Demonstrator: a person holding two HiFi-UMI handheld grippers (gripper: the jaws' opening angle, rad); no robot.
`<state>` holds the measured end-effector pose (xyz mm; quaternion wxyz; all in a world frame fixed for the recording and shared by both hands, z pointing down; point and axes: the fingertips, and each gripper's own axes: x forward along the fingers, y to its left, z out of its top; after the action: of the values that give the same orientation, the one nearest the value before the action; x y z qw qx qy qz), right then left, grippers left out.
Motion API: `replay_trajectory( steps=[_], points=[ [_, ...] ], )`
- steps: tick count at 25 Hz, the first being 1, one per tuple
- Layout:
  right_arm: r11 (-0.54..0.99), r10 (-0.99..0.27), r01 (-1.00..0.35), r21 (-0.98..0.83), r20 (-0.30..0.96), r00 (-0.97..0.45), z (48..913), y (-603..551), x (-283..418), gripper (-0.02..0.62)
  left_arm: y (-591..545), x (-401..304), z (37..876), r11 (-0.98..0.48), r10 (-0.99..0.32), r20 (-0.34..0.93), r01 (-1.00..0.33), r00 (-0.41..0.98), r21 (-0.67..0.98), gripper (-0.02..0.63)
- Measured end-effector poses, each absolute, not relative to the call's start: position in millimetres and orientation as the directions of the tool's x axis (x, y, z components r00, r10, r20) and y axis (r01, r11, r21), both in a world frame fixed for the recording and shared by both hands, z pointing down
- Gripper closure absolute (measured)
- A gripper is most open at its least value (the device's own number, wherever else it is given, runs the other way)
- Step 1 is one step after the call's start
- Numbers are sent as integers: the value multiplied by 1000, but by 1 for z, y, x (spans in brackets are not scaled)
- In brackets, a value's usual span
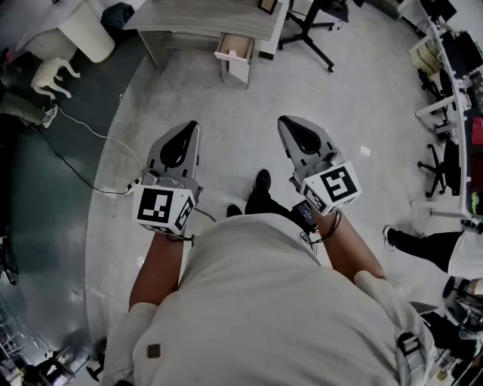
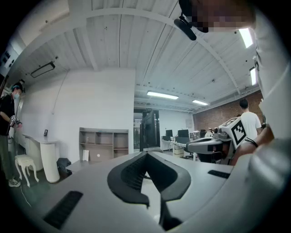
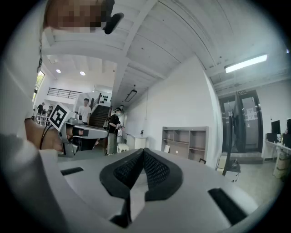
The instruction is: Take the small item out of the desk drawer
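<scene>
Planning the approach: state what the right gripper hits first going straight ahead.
Nothing nearby: the way ahead of the right gripper looks free; far off, probably the white wall just left of the shelf desk.

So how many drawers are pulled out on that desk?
1. The drawer sticks out from the desk at the top of the head view; others may be hidden.

Open-plan office: concrete floor (image 1: 355, 90), desk (image 1: 204, 16) top centre, office chairs (image 1: 439, 162) at right edge; left gripper view shows monitor workstations (image 2: 182, 134) and shelf unit (image 2: 102, 144).
</scene>
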<state>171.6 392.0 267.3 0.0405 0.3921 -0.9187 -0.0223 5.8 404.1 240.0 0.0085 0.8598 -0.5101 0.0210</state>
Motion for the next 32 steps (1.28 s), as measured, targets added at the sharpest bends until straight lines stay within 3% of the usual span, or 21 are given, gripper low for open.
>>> replay_trajectory(
  steps=[32],
  points=[
    [697,-717,-715,53,46,-696,281,288,214,575,302,45,269,-476,-874,94,-879,477,33,591]
  ],
)
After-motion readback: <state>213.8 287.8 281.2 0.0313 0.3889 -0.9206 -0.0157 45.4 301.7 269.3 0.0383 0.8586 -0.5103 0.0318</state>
